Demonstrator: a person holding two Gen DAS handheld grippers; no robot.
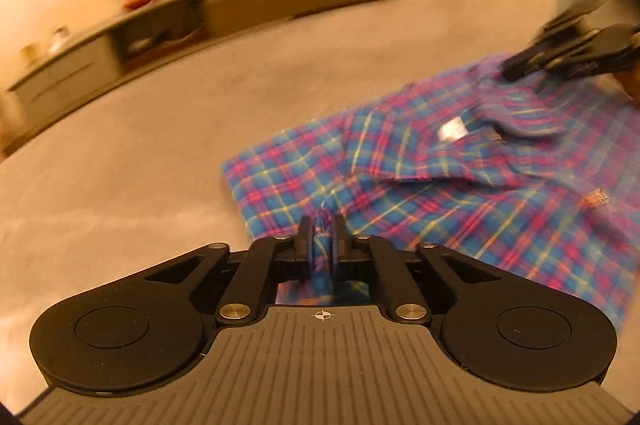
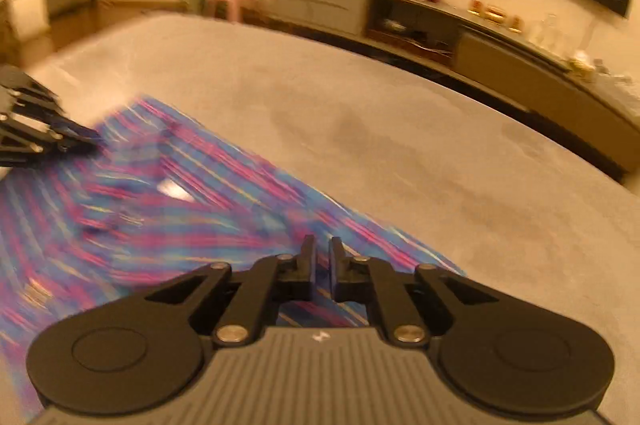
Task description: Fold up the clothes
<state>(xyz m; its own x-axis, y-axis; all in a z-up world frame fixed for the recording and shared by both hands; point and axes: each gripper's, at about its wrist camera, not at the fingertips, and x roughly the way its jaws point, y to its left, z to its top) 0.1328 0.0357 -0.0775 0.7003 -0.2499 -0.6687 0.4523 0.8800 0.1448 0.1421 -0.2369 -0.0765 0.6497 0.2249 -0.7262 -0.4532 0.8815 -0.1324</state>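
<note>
Plaid shirt lies spread on the grey bed, filling the right half of the left wrist view, collar and white label facing up, so it seems laid out for folding. At bottom centre the left gripper is pinched nearly closed on a bunched edge of the fabric, probably to lift that side over. In the right wrist view the right gripper sits low at bottom centre over the shirt's near edge, its jaws a narrow gap apart; blur hides whether cloth is caught between them. A long cabinet runs along the wall behind.
</note>
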